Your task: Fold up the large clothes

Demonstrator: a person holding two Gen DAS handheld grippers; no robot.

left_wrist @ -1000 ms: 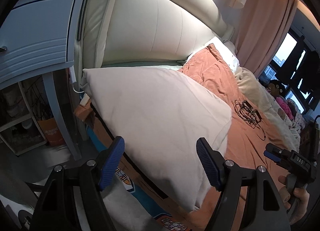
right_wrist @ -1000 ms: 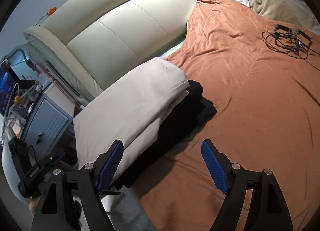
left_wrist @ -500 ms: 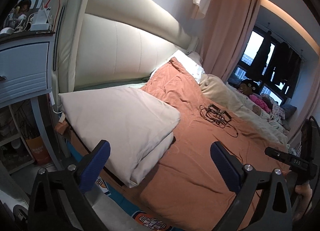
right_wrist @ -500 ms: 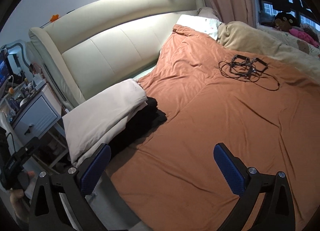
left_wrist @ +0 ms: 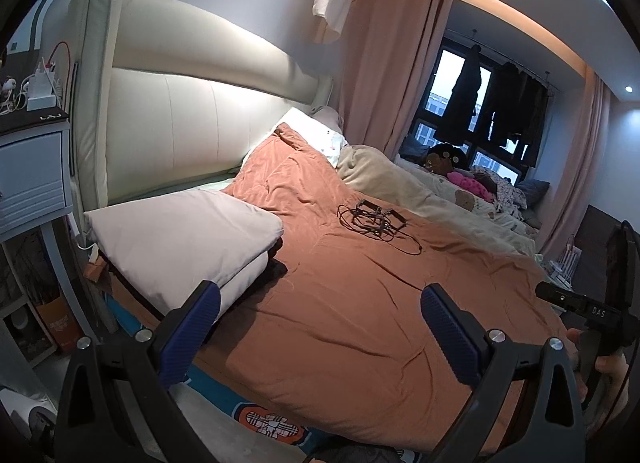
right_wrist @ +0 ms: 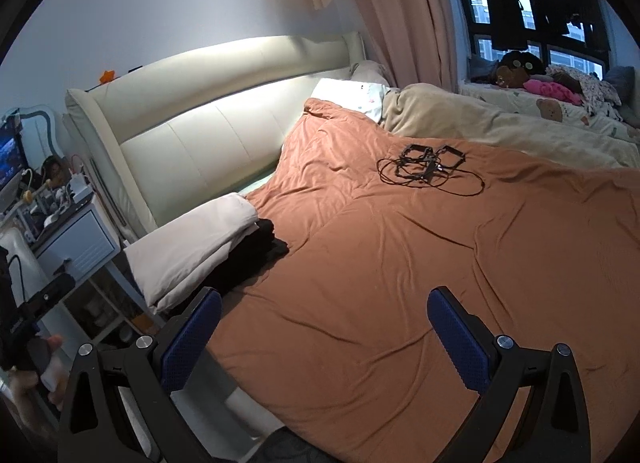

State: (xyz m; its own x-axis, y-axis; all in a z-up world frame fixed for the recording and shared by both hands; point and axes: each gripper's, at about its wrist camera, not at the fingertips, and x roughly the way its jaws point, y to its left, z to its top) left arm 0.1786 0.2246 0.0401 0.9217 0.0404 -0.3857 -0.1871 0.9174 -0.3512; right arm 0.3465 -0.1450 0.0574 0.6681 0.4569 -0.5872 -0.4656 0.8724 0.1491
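A folded pale pinkish-white garment lies on the near left corner of the bed, stacked on a folded black garment that peeks out beneath it. My left gripper is open and empty, held back above the orange duvet, to the right of the stack. My right gripper is also open and empty, above the duvet and well clear of the stack. The other hand-held gripper shows at each view's edge.
A tangle of black cable lies mid-bed. A cream headboard stands behind the stack, a blue-white bedside cabinet at the left. Beige bedding and soft toys lie by the window.
Both grippers have pulled back and up from the folded stack, and their jaws have spread wider. The stack now sits smaller and further to the left in both views.
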